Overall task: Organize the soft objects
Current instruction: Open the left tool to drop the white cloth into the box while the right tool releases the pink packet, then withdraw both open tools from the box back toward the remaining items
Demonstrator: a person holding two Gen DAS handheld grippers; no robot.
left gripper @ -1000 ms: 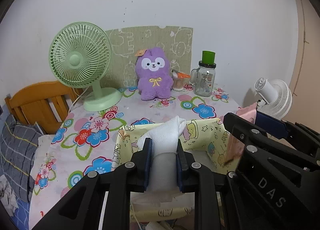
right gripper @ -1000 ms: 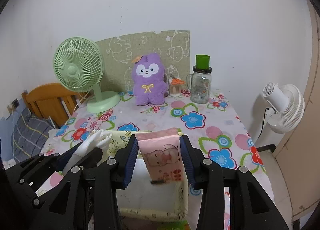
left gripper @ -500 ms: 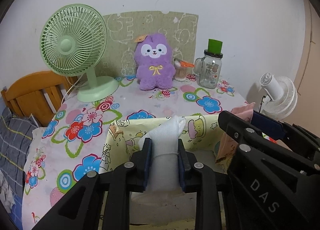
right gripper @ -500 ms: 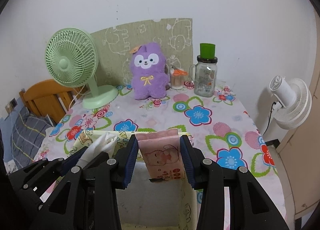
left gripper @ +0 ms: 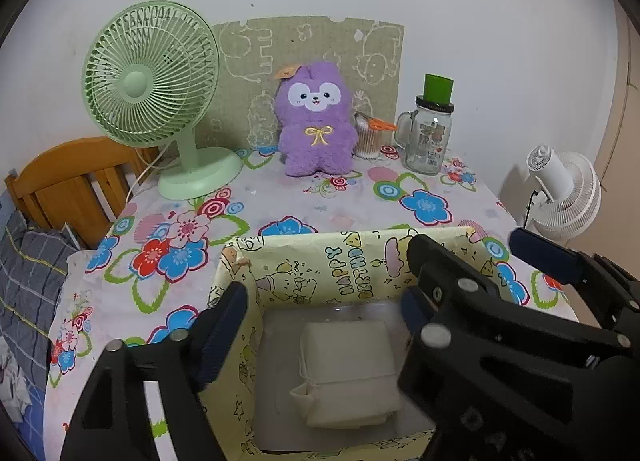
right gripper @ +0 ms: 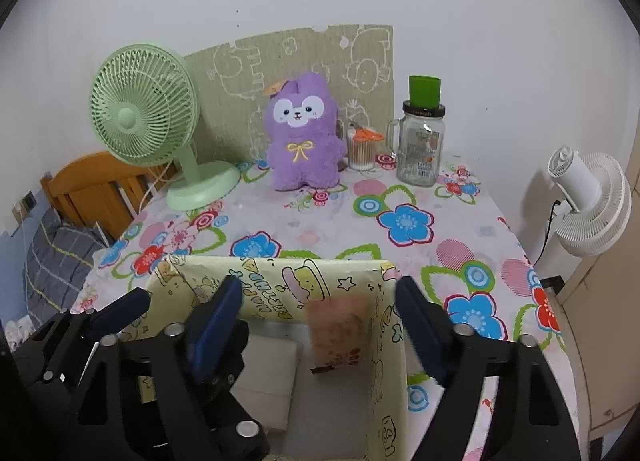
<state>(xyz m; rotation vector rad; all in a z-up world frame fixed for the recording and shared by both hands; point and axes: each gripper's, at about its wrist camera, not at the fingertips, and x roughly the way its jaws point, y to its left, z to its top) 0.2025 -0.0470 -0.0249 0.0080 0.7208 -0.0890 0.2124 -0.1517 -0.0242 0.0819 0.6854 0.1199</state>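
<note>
A bedroom: wooden bed frame (left gripper: 68, 181), plush toy (left gripper: 316, 121).

plush toy (left gripper: 316, 121): fuzzy purple pile | jar (left gripper: 428, 137): clear glossy glass | tablecloth (left gripper: 312, 205): matt printed cloth | box (left gripper: 320, 261): printed paper skin | desk fan (left gripper: 152, 85): smooth green plastic | headboard (left gripper: 60, 177): varnished wood

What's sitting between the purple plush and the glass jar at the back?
A small clear container of cotton swabs with orange scissors on top stands between the purple plush and the glass jar; the right wrist view shows it best.
</note>
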